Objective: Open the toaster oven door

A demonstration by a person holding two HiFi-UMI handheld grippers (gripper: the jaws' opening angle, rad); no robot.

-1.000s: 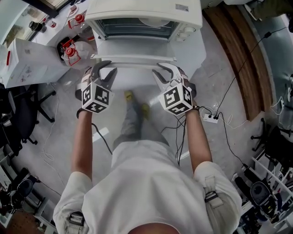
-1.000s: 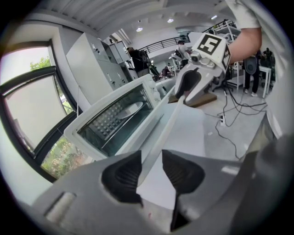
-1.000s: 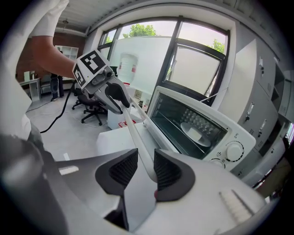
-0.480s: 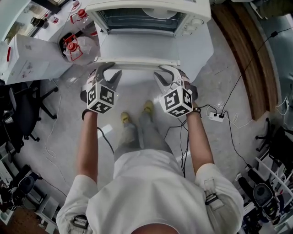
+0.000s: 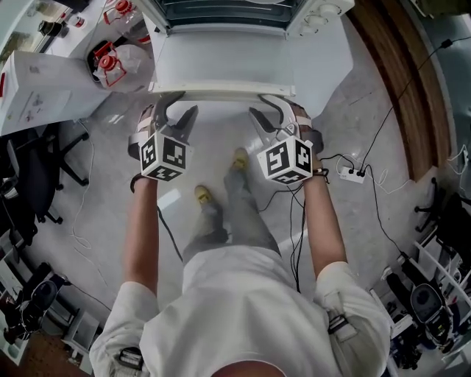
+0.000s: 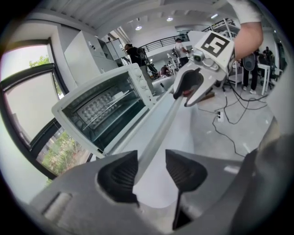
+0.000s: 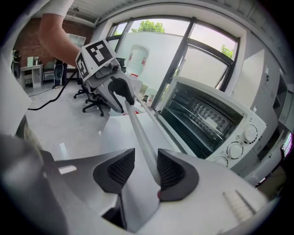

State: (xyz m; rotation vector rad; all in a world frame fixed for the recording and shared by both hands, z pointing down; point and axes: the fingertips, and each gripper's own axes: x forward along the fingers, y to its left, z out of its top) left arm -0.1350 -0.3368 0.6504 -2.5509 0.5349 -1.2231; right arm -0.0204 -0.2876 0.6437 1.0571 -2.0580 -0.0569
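head: steeply down | gripper views: close along jaws | shared: door handle (image 6: pixel 158 128)

The door (image 5: pixel 221 62) lies lower than a second ago and shows more of its face. Its handle (image 5: pixel 221 95) is drawn further out from the toaster oven (image 5: pixel 221 11). The left tongs (image 5: pixel 179 104) and right tongs (image 5: pixel 266 105) are opening, so a gap shows beside the handle between their jaws. The person's right shoe (image 5: pixel 240 157) now leads, where the left shoe (image 5: pixel 202 194) led before.
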